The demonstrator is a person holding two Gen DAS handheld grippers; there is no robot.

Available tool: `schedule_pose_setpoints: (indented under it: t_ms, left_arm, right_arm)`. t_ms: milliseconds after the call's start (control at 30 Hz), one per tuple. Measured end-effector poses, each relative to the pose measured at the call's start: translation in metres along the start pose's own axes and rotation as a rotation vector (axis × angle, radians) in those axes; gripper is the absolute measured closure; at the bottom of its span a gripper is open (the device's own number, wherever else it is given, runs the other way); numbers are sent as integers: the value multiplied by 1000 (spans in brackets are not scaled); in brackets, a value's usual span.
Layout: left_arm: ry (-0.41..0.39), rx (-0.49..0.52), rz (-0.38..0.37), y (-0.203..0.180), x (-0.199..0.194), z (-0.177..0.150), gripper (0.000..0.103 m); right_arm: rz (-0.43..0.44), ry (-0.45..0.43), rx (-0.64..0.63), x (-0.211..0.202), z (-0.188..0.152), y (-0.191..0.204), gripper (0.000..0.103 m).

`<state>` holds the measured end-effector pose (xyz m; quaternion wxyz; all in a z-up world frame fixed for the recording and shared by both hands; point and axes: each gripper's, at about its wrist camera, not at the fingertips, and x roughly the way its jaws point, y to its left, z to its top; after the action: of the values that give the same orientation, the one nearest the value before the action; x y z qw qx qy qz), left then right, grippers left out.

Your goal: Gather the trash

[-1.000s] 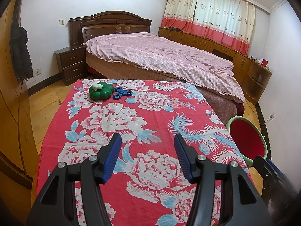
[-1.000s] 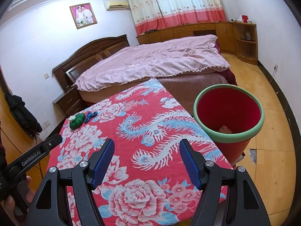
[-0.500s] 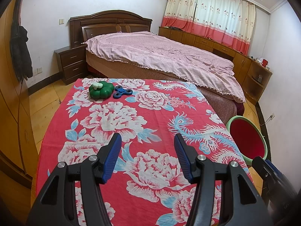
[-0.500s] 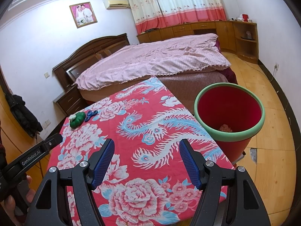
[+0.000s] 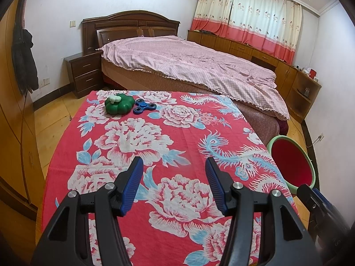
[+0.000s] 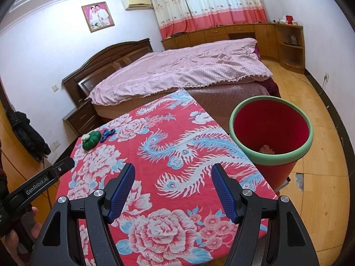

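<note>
A pink-covered bed filled the room beyond the floral red tabletop, and a green-rimmed red bin stood beside its right edge. Pink trash, possibly crumpled paper, lay inside. Both the left tongs and right tongs hung wide, empty.

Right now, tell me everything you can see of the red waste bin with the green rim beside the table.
The red plastic waste bin with the pale green rolled rim is round and tapers downward. It stands upright on the wooden floor just off the table's right edge, mouth open, no lid. Inside, red walls and one small crumpled pinkish scrap at the bottom. Neither gripper touches it; whether it touches the red floral tablecloth is unclear.
</note>
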<state>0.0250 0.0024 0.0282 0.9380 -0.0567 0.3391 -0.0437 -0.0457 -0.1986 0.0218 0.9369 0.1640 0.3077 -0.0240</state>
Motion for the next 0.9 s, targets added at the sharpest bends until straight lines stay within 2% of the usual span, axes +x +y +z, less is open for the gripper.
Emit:
schedule_pose_setpoints:
  t_ms: [900]
  left_arm:
    - [3, -1, 0, 0, 1, 0, 45]
  right_arm:
    - [1, 5, 4, 0, -2, -1, 30]
